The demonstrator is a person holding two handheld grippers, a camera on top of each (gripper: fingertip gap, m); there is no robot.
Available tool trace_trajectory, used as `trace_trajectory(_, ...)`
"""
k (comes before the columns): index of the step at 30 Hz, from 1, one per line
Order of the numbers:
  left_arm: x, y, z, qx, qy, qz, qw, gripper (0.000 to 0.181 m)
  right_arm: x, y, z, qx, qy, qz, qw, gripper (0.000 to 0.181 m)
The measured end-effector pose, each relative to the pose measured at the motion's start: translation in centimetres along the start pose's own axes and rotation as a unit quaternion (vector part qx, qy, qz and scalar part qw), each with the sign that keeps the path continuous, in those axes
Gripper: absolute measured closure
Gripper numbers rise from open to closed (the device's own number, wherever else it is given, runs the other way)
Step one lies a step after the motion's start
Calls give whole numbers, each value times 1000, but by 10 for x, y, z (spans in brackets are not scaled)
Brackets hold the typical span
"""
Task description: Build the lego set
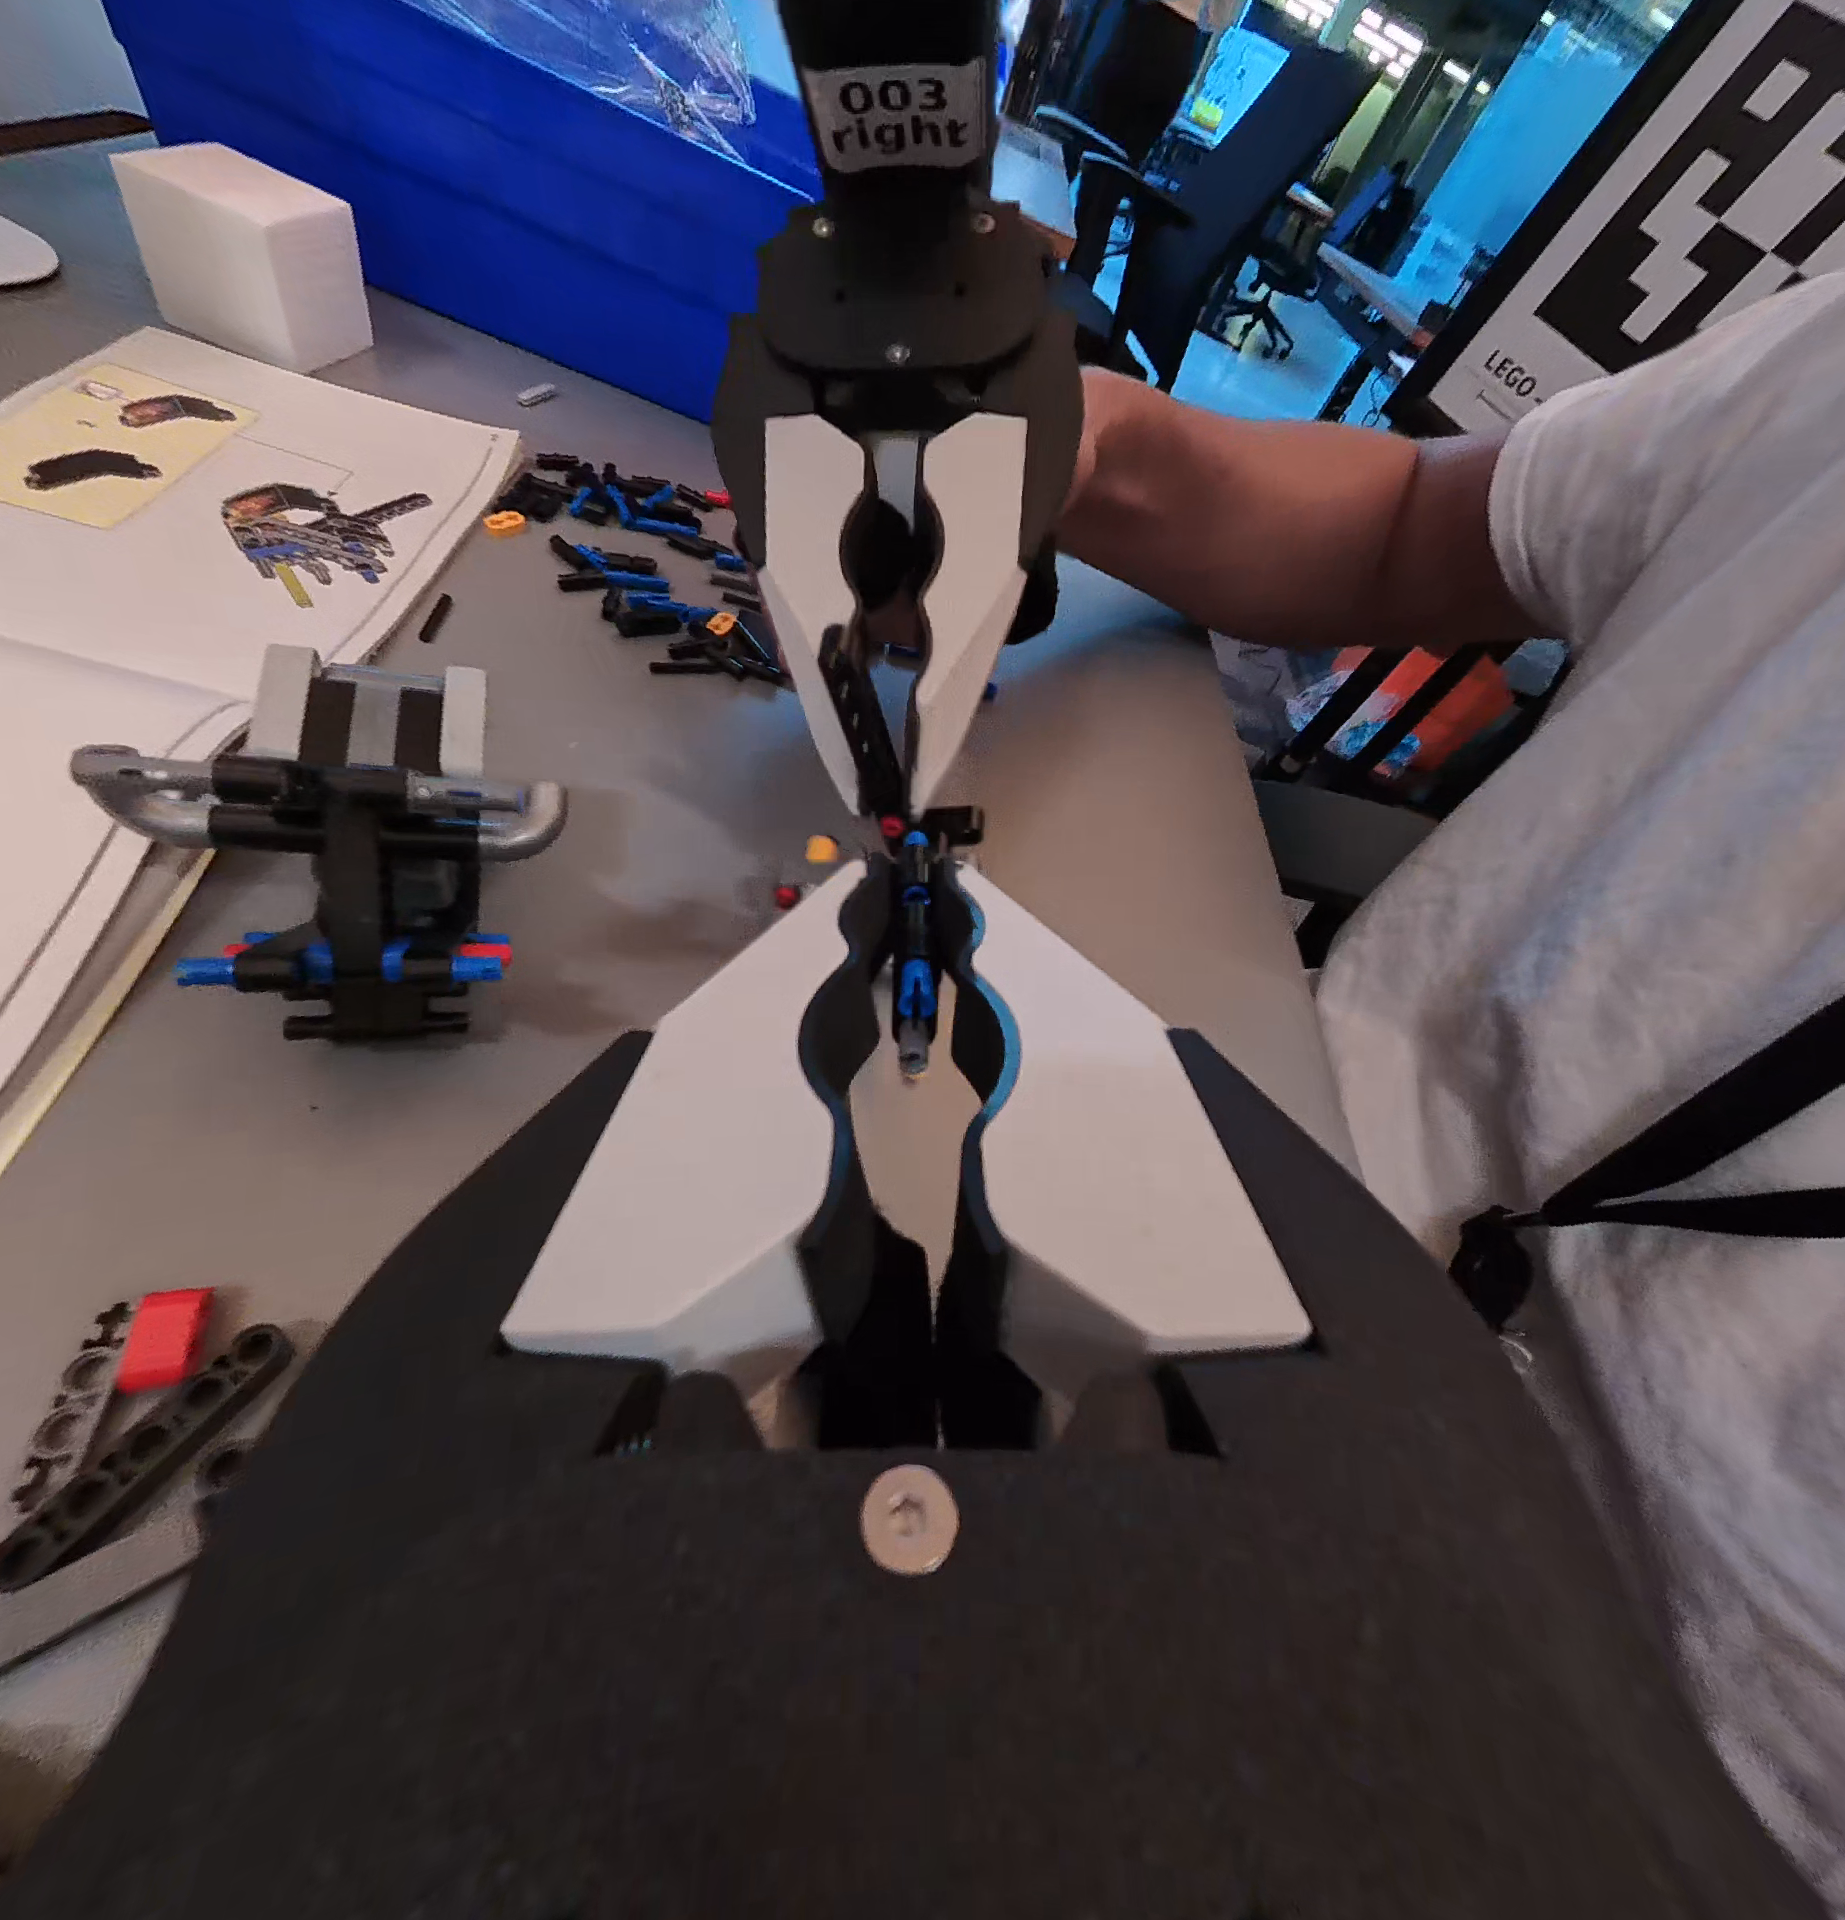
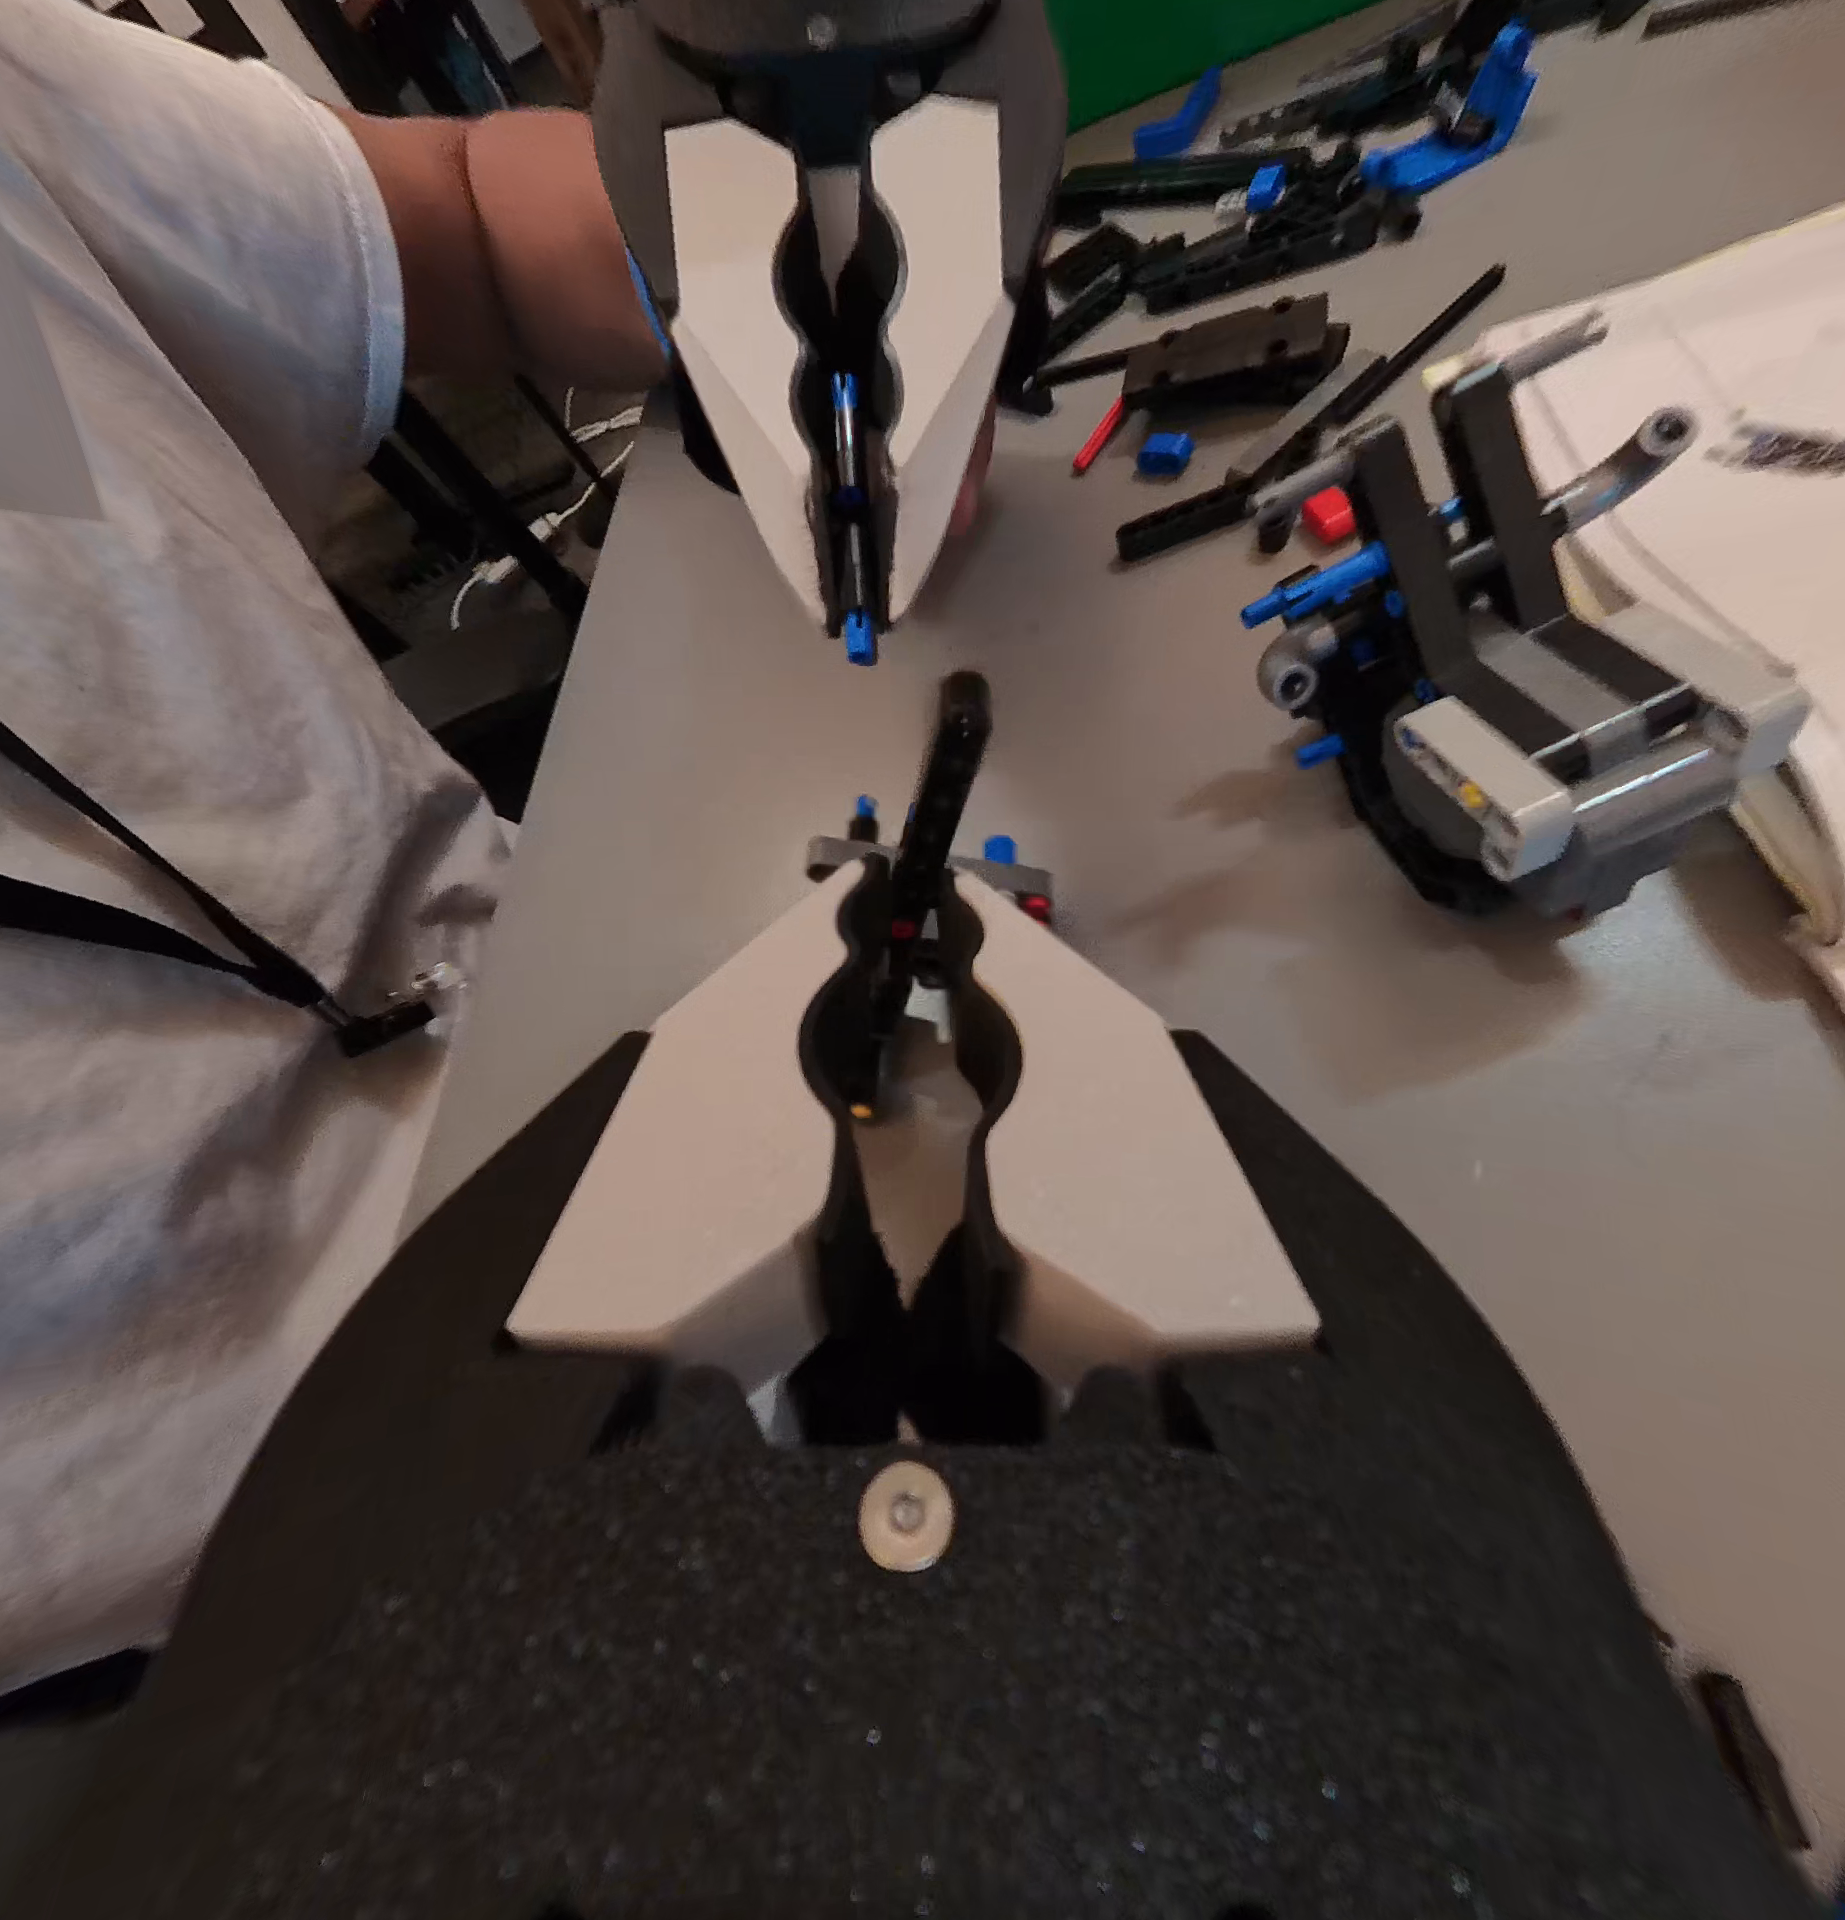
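My left gripper (image 1: 902, 868) is shut on a thin grey axle with blue pins (image 1: 913, 977). It also shows at the top of the right wrist view (image 2: 856, 613), with the axle's blue tip (image 2: 861, 639) sticking out. My right gripper (image 2: 907, 873) is shut on a black holed beam (image 2: 939, 790) that carries small grey, blue and red pieces. It faces the left gripper tip to tip (image 1: 892, 805). In the right wrist view a small gap separates the blue tip from the beam's end. Both are held above the grey table (image 1: 637, 883).
A partly built black and grey model (image 1: 346, 862) (image 2: 1500, 727) stands beside the open instruction booklet (image 1: 222, 499). Loose black and blue pieces (image 1: 648, 582) (image 2: 1261, 239) lie behind. Black beams with a red piece (image 1: 139, 1423), a white block (image 1: 243, 249) and a blue bin (image 1: 482, 156) stand around. A person's arm (image 1: 1261, 520) is at the right. One gripper's finger ends stand about 5 centimeters off the other's.
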State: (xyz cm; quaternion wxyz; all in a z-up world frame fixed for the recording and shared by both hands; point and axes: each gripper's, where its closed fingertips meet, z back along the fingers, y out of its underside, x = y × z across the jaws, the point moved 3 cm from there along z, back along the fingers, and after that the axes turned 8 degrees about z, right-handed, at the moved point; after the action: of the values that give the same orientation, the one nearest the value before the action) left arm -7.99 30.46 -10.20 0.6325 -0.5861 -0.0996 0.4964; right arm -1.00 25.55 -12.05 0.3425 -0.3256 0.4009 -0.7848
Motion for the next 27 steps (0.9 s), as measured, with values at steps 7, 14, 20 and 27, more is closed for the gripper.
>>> trace_trajectory(7, -12, -10, 13, -73, 36, 55, 995, 176, 17, -33, 5, -34, 119, 289, 949, 175)
trace_trajectory(14, -33, -8, 14, -99, 65, 72, 990, 177, 28, -41, -4, -19, 208, 416, 885, 175)
trace_trajectory(20, -34, -7, 13, -113, 68, 80, 988, 176, 38, -48, -7, -39, 262, 494, 828, 175)
trace_trajectory(27, -32, -11, 14, -128, 47, 99, 986, 176, 34, -46, -7, -49, 286, 510, 810, 175)
